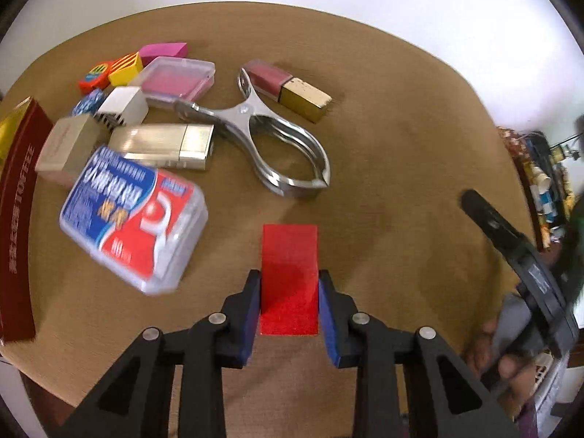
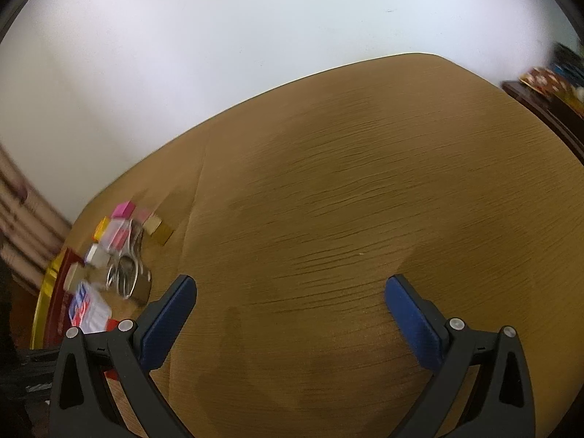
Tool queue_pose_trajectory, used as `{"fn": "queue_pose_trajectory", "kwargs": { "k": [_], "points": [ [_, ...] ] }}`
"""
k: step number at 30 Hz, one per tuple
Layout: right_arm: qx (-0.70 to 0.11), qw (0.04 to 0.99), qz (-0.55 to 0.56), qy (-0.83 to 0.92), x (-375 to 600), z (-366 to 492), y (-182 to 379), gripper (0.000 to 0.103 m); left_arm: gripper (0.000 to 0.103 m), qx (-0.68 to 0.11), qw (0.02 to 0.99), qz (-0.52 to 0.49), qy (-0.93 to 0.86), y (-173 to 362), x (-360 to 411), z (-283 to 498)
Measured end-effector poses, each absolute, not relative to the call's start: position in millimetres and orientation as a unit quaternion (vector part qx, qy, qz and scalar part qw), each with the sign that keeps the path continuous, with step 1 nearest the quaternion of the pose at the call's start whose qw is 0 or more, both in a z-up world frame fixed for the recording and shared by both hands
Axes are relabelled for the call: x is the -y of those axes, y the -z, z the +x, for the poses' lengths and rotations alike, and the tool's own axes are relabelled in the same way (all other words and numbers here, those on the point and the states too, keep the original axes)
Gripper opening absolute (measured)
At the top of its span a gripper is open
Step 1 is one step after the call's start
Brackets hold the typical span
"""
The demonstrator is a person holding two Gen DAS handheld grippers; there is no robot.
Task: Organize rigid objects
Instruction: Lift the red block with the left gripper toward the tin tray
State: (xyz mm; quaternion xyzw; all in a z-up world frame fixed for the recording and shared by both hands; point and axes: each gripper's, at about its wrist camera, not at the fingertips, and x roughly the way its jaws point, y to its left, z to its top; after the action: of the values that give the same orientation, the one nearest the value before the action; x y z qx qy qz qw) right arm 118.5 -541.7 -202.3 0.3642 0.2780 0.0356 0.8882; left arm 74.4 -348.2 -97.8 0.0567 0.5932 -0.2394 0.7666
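Red flat rectangular block (image 1: 289,277), lower centre — left gripper (image 1: 289,288) clamped on its sides; lift straight, clear the blue-red plastic box (image 1: 133,224). Right gripper (image 2: 290,314) spread, empty.

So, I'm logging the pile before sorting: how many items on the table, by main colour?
Red: 2, block, toffee box
Pink: 3
Gold or beige: 2
Silver: 1, clamp
White: 1
Blue: 2
Yellow: 1
Orange: 1
Total: 13

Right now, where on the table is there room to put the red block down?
The bare wood right of the metal clip and the gold box is free, out to the table's far edge. The left is crowded: floss box, lighter and small blocks packed close together.
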Motion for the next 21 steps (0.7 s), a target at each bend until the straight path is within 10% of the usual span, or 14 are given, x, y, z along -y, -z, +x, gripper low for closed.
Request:
{"fn": "queue_pose_trajectory", "kwargs": {
  "k": [6, 10, 21],
  "points": [
    [-0.259, 0.930, 0.228, -0.126, 498, 124, 153, 0.095, 0.030, -0.568, 0.781, 0.048, 0.254, 78, 312, 55],
    [-0.289, 0.923, 0.183, -0.177, 475, 150, 126, 0.055, 0.030, -0.557, 0.791, 0.029, 0.251, 58, 284, 47],
    [-0.380, 0.888, 0.148, -0.211, 427, 217, 113, 0.055, 0.030, -0.541, 0.809, -0.028, 0.229, 31, 225, 55]
  ]
}}
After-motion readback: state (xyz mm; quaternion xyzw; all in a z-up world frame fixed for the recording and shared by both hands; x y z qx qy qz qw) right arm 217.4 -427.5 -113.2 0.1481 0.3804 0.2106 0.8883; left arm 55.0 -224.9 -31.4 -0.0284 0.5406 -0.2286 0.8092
